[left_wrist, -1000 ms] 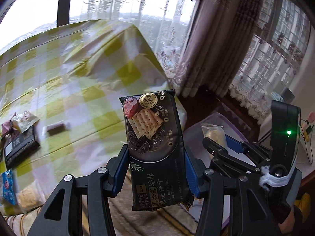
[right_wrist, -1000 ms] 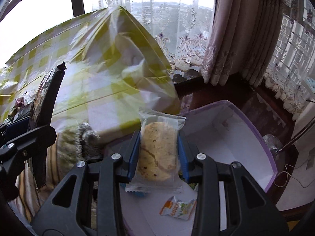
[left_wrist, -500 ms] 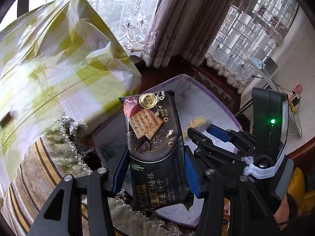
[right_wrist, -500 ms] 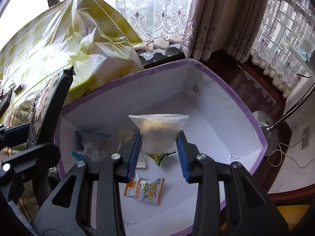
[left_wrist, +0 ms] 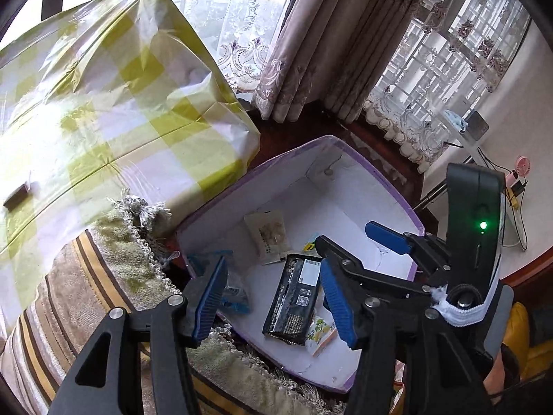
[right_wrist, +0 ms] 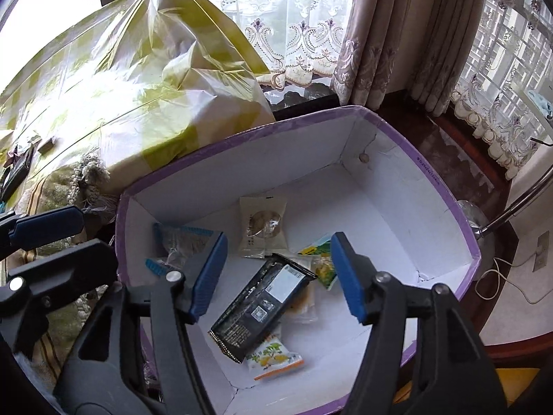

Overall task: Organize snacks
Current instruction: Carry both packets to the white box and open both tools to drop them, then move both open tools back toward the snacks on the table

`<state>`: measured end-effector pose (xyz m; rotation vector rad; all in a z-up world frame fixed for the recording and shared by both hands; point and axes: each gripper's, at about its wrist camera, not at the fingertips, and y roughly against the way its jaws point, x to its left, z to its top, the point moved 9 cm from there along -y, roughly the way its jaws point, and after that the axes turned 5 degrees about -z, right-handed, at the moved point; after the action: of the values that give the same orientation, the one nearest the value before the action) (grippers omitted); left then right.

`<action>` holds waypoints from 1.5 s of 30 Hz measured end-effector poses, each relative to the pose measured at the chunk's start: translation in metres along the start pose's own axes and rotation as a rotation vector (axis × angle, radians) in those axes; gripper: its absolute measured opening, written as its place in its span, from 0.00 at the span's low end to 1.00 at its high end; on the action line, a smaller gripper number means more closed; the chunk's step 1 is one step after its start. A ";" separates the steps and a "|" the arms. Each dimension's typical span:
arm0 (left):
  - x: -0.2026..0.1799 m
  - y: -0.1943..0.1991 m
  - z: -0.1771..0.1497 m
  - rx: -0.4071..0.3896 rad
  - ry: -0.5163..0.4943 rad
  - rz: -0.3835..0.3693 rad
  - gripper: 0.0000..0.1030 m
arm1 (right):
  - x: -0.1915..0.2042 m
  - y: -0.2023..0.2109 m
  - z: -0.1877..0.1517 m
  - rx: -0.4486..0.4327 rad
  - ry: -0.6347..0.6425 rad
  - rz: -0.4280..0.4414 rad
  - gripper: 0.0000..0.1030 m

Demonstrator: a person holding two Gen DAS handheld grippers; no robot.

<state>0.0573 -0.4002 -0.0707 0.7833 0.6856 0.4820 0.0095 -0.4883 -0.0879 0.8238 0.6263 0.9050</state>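
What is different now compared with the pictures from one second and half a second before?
Both grippers let go. The left gripper opened, and its black cracker pack now lies label side up in the purple box. The right gripper opened too; its clear-wrapped cookie now lies on the box floor. The checkered table cover and the curtains stayed as they were.
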 end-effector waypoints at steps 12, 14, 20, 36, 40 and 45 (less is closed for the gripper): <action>0.051 0.053 -0.013 -0.111 0.132 0.004 0.55 | -0.019 0.007 0.010 -0.011 -0.029 -0.030 0.70; 0.056 0.064 -0.017 -0.135 0.130 0.019 0.55 | -0.016 0.010 0.010 -0.010 -0.023 -0.019 0.70; 0.087 0.101 -0.042 -0.189 0.208 0.090 0.55 | 0.019 0.021 0.006 -0.020 0.044 0.048 0.71; 0.211 0.199 -0.124 -0.287 0.518 0.279 0.55 | 0.147 0.068 0.005 -0.125 0.252 0.206 0.80; 0.229 0.191 -0.120 -0.179 0.456 0.342 0.55 | 0.166 0.072 0.014 -0.148 0.281 0.213 0.80; 0.236 0.168 -0.102 -0.012 0.242 0.385 0.55 | 0.201 0.080 0.025 -0.172 0.359 0.243 0.86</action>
<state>0.1225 -0.1001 -0.0827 0.8575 0.7566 0.9410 0.0917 -0.2941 -0.0343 0.5930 0.7563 1.3275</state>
